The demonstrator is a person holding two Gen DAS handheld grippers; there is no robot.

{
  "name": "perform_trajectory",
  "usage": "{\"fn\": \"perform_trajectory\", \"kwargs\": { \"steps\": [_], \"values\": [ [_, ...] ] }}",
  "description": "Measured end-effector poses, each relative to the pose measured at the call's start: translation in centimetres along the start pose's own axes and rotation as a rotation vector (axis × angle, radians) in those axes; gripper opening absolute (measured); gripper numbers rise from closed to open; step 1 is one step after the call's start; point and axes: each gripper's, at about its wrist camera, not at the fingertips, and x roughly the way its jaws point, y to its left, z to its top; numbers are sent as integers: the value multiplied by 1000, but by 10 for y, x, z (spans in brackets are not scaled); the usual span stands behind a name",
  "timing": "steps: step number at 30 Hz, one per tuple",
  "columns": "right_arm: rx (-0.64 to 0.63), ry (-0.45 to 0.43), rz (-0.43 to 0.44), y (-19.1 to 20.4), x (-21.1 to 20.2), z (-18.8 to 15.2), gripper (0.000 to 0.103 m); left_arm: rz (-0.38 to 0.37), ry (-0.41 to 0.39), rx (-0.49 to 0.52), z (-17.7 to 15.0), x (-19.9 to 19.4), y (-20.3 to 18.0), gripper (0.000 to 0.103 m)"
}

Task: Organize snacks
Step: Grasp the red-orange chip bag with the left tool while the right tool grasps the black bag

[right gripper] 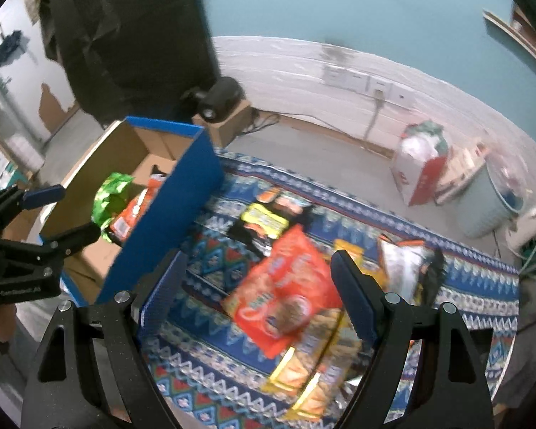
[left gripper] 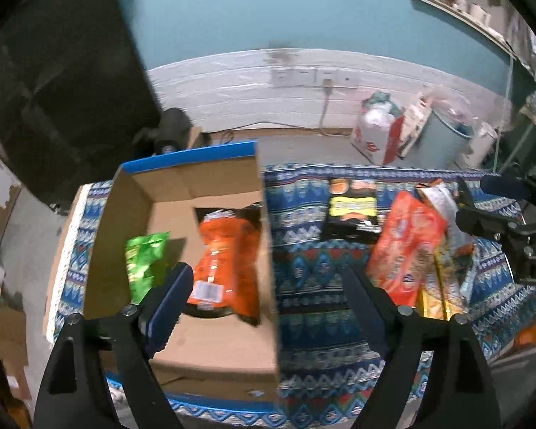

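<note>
An open cardboard box with blue outer walls stands on the left of a patterned cloth. Inside lie a green snack bag and an orange snack bag. On the cloth to the right lie a black and yellow pack, a big orange-red bag, a yellow cracker pack and a silver bag. My left gripper is open and empty above the box's right wall. My right gripper is open and empty above the orange-red bag.
The patterned cloth covers the work surface. Behind it on the floor stand a red and white carton, a pale bin, a black speaker on a small box and wall sockets with a cable.
</note>
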Motion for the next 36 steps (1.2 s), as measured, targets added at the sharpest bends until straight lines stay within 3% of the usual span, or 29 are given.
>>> {"fn": "perform_trajectory", "kwargs": {
  "steps": [13, 23, 36],
  "values": [
    [119, 4, -71, -77, -26, -37, 82, -103, 66, 114, 0, 26, -84, 87],
    [173, 27, -118, -114, -25, -59, 82, -209, 173, 108, -4, 66, -126, 87],
    [246, 83, -128, -153, -1, -74, 82, -176, 278, 158, -12, 112, -160, 87]
  ]
}}
